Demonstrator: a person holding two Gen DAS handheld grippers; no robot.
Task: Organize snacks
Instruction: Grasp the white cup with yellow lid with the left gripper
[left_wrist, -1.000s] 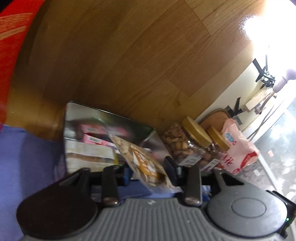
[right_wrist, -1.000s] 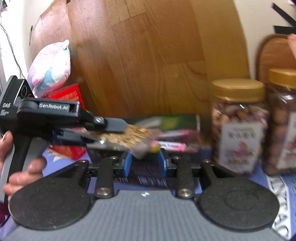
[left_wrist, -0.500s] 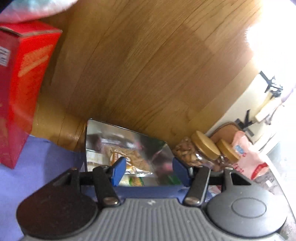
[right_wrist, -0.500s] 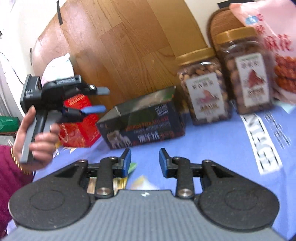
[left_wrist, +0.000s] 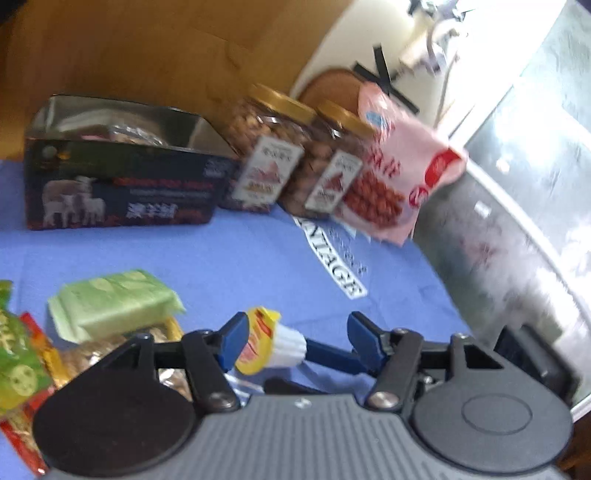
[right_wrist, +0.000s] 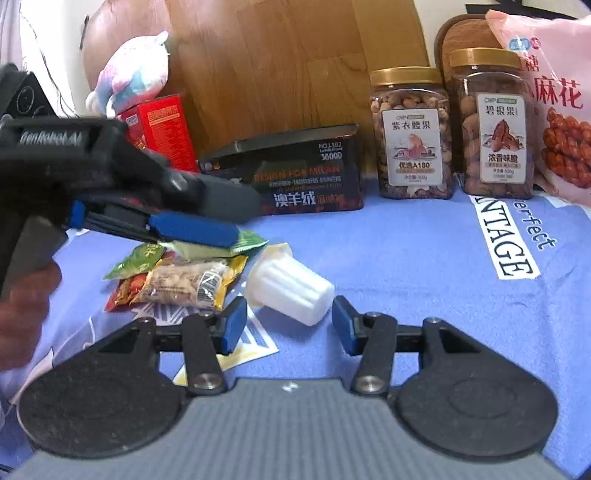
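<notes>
Both grippers have swung away from the dark box and down to the loose snacks. Now the right gripper, jaws opening and untouched by anything, frames a white jelly cup lying on its side on the blue cloth. Its neighbour, the left gripper, is opening too, apparently empty, though blur hinders. Next, I judge: close on the cup, then carry it boxward.
</notes>
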